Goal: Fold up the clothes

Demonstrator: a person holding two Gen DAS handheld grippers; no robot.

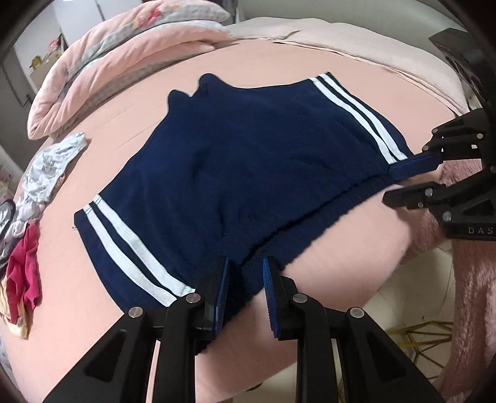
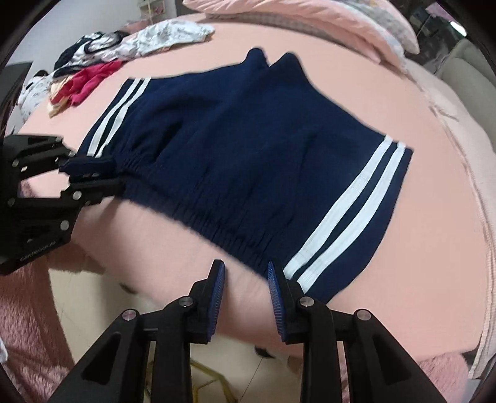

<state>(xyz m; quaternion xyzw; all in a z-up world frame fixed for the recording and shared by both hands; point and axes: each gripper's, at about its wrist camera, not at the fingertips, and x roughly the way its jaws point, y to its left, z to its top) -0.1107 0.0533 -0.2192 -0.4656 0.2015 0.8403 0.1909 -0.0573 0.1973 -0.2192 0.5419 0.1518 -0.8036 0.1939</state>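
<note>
Navy shorts point(image 1: 248, 170) point(image 2: 248, 155) with two white stripes down each side lie flat on the pink bed sheet point(image 1: 77, 294) point(image 2: 418, 248), waistband toward the near edge. My left gripper point(image 1: 245, 279) point(image 2: 116, 173) is shut on one end of the gathered waistband, and navy cloth fills the gap between its blue pads. At the other end my right gripper point(image 2: 246, 276) point(image 1: 389, 184) stands open. Only pink sheet shows between its pads, and one pad sits just beside the striped corner.
A loose pile of clothes point(image 1: 23, 272) point(image 2: 93, 71), red and pale printed, lies at the far side of the bed. A folded pink quilt point(image 1: 124, 46) point(image 2: 341, 28) sits at the back. Pale floor point(image 1: 403, 310) and pink fluffy fabric point(image 1: 474, 294) lie below the near edge.
</note>
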